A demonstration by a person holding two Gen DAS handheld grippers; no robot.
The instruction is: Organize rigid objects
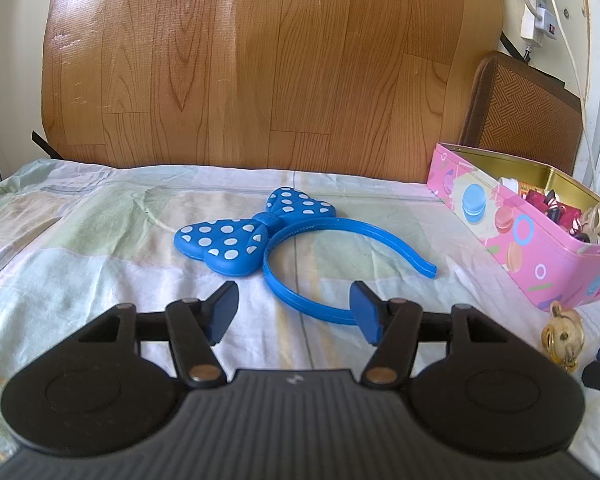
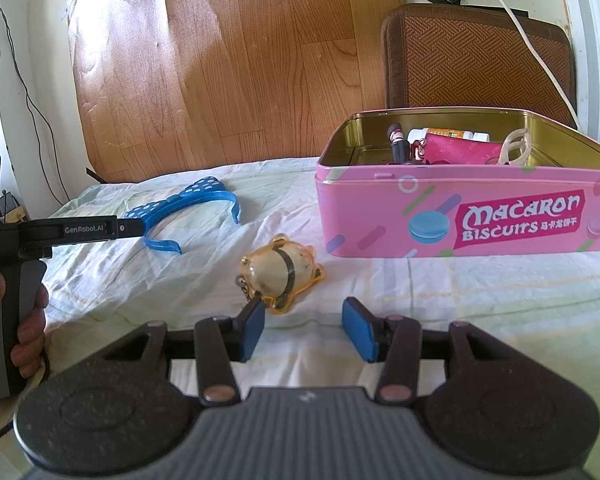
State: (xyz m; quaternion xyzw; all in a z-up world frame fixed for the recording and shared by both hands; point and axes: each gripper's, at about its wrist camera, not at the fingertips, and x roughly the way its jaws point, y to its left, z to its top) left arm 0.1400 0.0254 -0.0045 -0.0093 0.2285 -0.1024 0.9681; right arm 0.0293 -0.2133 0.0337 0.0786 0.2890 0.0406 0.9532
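A blue headband [image 1: 300,240] with a white-dotted bow lies flat on the pale bedsheet [image 1: 100,240]. My left gripper [image 1: 294,306] stands open just in front of it, and the band's near curve runs past the right pad without touching either pad. A yellow turtle-shaped keychain [image 2: 280,274] lies on the sheet just ahead of my right gripper [image 2: 306,328], which is open and empty. Its left fingertip is close to the keychain's chain. The right wrist view shows the headband [image 2: 180,216] at the left with the left gripper [image 2: 138,227] pointing at it.
An open pink biscuit tin [image 2: 460,220] with several small items inside stands on the sheet to the right, behind the keychain. A hand [image 2: 28,320] holds the left gripper's handle. A wood-grain board [image 1: 260,60] and a brown woven mat [image 2: 476,52] lean against the wall behind.
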